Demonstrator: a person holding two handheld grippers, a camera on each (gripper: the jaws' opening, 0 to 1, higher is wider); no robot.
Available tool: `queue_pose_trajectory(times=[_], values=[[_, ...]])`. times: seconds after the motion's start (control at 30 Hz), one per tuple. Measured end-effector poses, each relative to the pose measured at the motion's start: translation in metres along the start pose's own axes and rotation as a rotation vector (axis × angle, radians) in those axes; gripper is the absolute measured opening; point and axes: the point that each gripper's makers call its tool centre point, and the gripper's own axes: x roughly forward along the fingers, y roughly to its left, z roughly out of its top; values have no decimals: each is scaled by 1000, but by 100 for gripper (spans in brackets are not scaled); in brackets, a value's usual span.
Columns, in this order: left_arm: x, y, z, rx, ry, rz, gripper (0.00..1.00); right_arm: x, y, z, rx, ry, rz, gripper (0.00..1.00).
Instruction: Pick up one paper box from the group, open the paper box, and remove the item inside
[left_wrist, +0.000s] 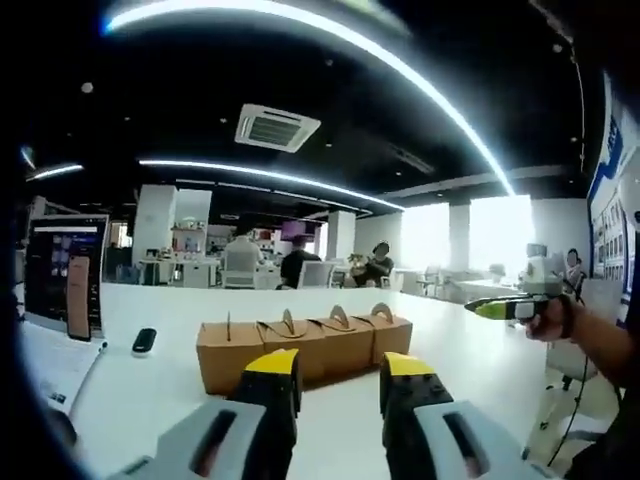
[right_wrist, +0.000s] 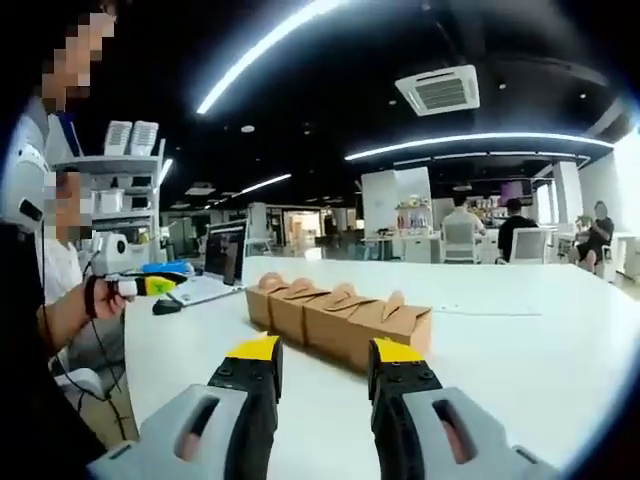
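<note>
Grippers left (left_wrist: 340, 385) and right (right_wrist: 322, 372) parted, empty; nearest paper box (left_wrist: 232, 352) partly hidden.

Four paper boxes (left_wrist: 300, 345) sit side-by-side on the table (left_wrist: 470, 350).

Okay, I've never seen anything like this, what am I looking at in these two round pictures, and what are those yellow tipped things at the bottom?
There is no robot arm here. A person holds a two-jaw grasping tool in each hand, and each tool carries a fisheye camera looking forward along its own jaws. The yellow-tipped pieces are those jaws: the left tool in the left gripper view, the right tool in the right gripper view. Both stand open and hold nothing.

On the white table sits a row of four brown paper boxes, closed, touching side by side; the right gripper view shows the same row from the other side. A laptop and a small dark object also lie on the table. Behind is an open office with people sitting.
</note>
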Motion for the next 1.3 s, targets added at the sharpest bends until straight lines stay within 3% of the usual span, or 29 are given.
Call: queue_pose_trajectory(times=[0.13,0.37,0.43,0.53,0.67,0.77,1.13,1.3], values=[[1,3,-8,-11,22,9,34,5,5,2,8,-5,19,35],[-2,-9,-16,-10,41,-25,34,10,9,3,38,-24,37,34],[-3,-12,-16,60,38,-41,32,10,8,4,53,-34,35,35],[-3,-21,-21,65,64,-48,33,5,8,7,71,-37,38,36],[-3,-28,-22,58,74,-53,34,-8,2,12,19,-51,-9,35],[-5,-35,-25,59,83,-77,29,-13,1,13,18,-53,-23,35],[-13,-24,-23,34,70,-21,34,-6,17,1,49,-11,43,33],[-17,-20,-24,-7,67,-11,34,-7,17,14,66,-41,37,33]])
